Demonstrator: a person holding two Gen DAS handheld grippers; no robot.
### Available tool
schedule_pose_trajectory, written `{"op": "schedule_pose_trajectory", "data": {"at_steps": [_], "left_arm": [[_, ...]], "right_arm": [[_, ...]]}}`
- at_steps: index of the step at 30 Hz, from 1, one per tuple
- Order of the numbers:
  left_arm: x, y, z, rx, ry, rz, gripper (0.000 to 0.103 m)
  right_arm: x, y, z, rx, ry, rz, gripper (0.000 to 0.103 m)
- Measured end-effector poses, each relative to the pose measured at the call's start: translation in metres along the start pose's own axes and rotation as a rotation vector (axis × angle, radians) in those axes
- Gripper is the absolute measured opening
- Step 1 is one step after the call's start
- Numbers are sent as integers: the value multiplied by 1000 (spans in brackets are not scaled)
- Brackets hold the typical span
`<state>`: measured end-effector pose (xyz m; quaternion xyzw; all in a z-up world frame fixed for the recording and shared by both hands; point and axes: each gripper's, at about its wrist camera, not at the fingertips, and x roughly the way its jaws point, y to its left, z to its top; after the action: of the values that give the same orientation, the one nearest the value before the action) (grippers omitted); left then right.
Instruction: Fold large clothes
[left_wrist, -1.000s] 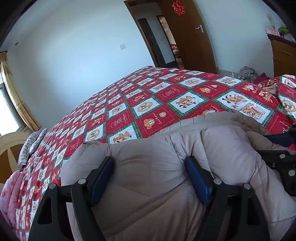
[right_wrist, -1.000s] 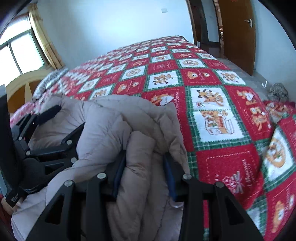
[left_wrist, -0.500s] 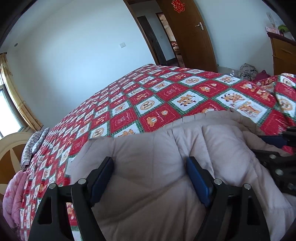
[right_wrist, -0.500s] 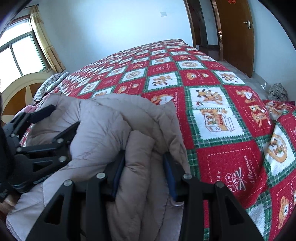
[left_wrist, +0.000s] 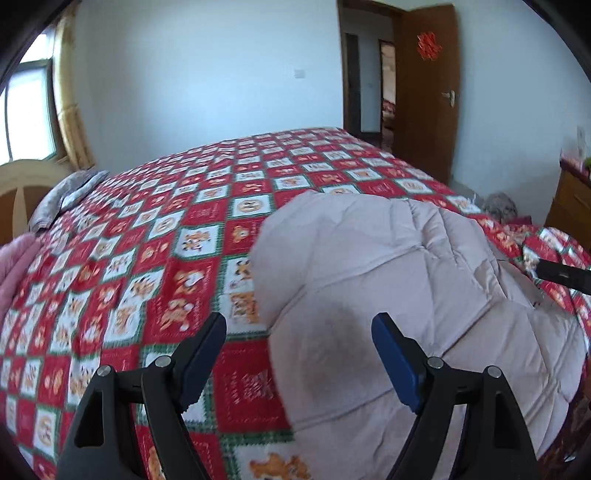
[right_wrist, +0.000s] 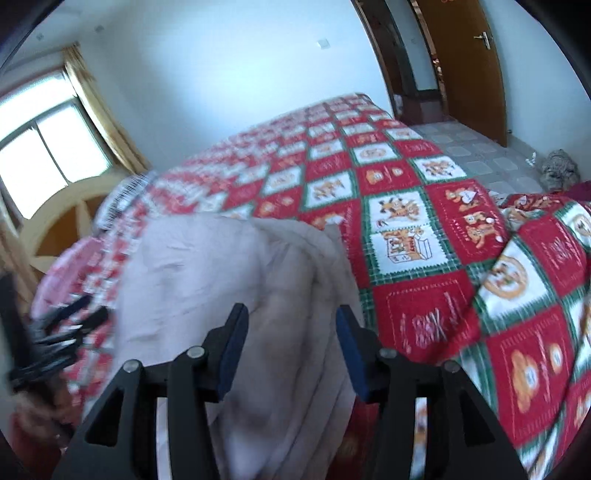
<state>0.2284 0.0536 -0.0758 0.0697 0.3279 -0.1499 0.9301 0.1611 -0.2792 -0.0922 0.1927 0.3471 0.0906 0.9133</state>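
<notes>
A beige quilted puffer coat (left_wrist: 399, 280) lies bunched on the red, green and white patchwork bedspread (left_wrist: 155, 258). My left gripper (left_wrist: 299, 347) is open and empty, over the coat's left edge, above it. My right gripper (right_wrist: 291, 339) is open, with the coat's folded edge (right_wrist: 258, 295) lying between and below its fingers. Part of the right gripper shows at the right edge of the left wrist view (left_wrist: 561, 275). The left gripper shows blurred at the left of the right wrist view (right_wrist: 55, 336).
A pink quilt (left_wrist: 14, 266) and a striped pillow (left_wrist: 70, 192) lie at the bed's head by the wooden headboard (right_wrist: 62, 218). A brown door (left_wrist: 424, 96) stands open beyond the bed. A wooden dresser (left_wrist: 572, 199) stands at the right. A grey bundle (right_wrist: 557, 170) lies on the tiled floor.
My right gripper has opened and let go of the coat's fold. Both grippers have drawn back and up from the coat, the left one swinging left so more bedspread shows.
</notes>
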Motion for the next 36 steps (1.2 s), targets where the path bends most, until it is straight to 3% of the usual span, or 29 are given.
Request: {"op": "schedule_pose_trajectory", "data": {"at_steps": [3,5,6,7,8,11,18,23,25,29,33,36], "left_arm": [[2,4,-6,-38,-3,-29,82],[9,1,-6,-40,4,-23,82],[13,-1,-5,-40,12,-19,82],[19,-5,-4,-39,20,-17,82],[24,-9,-2,-37,19,-17,82],[33,-20,6,-29,16,-14,82],[54,-52,14,61,34,16,83],[44,-42,13,49,36,21,83],[33,-33,18,35,23,16,83],[20,-10,41,-14,-33,57,86],[53,8,73,-111,25,142,87],[83,1,76,-126,79,173,87]], "right_arm": [[-22,17,-19,-37,-2,47,74],[-23,23,-33,-35,23,74,73],[-20,24,-41,-23,38,64,69],[-15,23,-47,-6,60,44,53],[-5,20,-56,36,97,38,45],[12,14,-73,132,103,40,44],[21,15,-89,147,85,22,43],[3,19,-69,64,111,-3,47],[-15,23,-45,4,52,-31,48],[-27,33,24,-65,-49,-74,61],[17,46,81,-85,-11,-78,61],[81,57,92,-112,83,-107,61]]}}
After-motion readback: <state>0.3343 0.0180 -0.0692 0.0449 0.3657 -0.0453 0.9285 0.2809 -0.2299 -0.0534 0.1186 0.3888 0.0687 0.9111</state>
